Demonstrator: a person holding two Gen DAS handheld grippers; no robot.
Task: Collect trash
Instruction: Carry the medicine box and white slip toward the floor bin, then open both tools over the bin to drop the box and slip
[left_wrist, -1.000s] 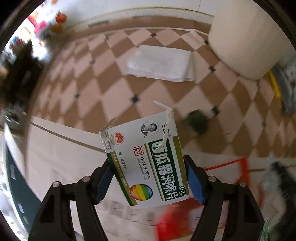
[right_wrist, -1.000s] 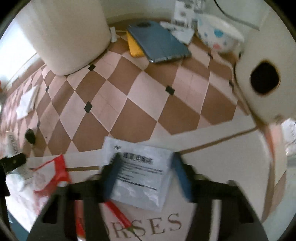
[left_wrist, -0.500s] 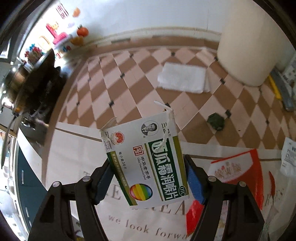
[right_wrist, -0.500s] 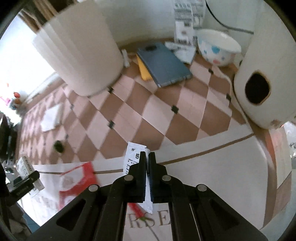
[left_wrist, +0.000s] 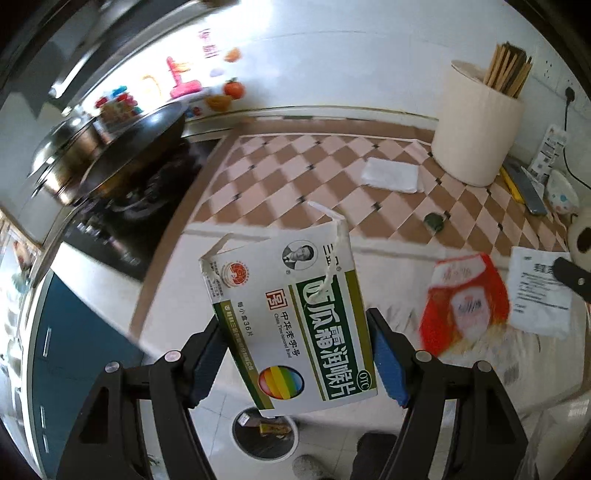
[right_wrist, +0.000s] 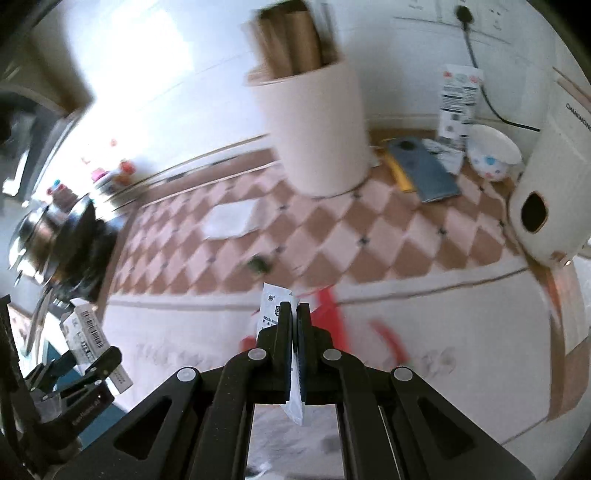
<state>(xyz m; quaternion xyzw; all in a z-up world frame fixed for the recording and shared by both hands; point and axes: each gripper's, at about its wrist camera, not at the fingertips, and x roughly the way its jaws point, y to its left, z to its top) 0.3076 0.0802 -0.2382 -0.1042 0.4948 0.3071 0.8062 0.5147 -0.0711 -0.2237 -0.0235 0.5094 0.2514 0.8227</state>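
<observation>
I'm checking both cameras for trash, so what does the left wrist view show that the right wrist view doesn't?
Only the left wrist view shows the floor bin below, the medicine box's printed front and the sachet's full face. Only the right wrist view shows the right hand-held gripper shut on that sachet edge-on. Both show the green scrap and white cloth on the checkered counter.

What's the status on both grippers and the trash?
Left gripper clamped on medicine box. Right gripper shut on white sachet. Red wrapper on counter, uncollected. Nothing in the way.
</observation>
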